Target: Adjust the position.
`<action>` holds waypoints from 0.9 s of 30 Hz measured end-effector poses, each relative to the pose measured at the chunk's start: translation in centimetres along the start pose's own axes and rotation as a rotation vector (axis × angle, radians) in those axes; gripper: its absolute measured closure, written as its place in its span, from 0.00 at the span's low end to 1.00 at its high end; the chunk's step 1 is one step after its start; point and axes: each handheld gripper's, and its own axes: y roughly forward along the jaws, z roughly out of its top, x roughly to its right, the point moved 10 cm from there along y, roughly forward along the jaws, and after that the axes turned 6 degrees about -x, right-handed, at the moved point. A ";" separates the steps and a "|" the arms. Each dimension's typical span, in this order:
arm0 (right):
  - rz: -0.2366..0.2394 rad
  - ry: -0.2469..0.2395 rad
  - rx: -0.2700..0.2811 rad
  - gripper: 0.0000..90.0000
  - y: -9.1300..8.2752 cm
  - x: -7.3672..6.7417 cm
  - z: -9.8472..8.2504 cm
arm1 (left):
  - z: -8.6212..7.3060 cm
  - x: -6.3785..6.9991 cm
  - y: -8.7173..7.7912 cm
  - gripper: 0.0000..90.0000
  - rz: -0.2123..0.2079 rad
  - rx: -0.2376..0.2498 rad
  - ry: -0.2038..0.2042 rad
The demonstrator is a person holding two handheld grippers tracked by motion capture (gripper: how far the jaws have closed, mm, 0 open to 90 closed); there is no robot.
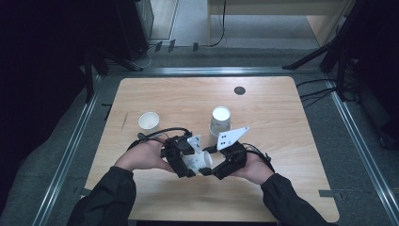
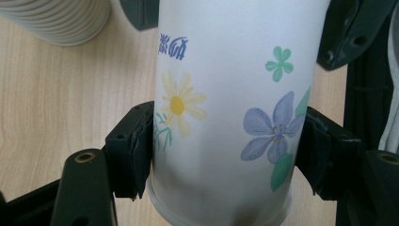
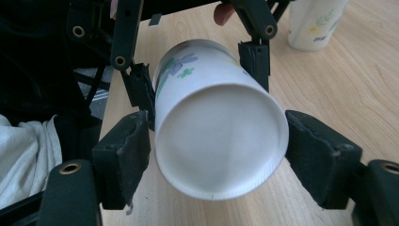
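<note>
Two grippers met low on the table (image 1: 282,188), at about six o'clock of its wooden top, each in one of the person's hands. Between them lay a flowered paper cup (image 1: 197,161) on its side, off the wood. The left gripper (image 1: 181,162) pinched that cup near its rim; in the left gripper view both black pads (image 2: 136,150) pressed into the cup's wall (image 2: 226,94), beside a yellow daisy and a blue flower. The right gripper (image 1: 217,169) faced it from the three o'clock side. Its jaws stood apart around the cup's closed bottom (image 3: 219,141); in the right gripper view the left pad (image 3: 124,155) sat at the bottom's edge, while the right pad (image 3: 320,155) stood just beside it, so no firm grip could be told.

Farther off, at about twelve o'clock from the grippers, a stack of paper cups (image 1: 219,121) stood upright. Near ten o'clock, well apart, a single white cup (image 1: 148,121) stood open-mouthed. A dark round disc (image 1: 240,90) lay near the table's far edge.
</note>
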 end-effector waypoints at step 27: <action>-0.005 -0.008 0.001 0.38 -1.4 0.1 0.2 | 0.6 -0.7 -0.4 0.11 -0.011 0.136 -0.035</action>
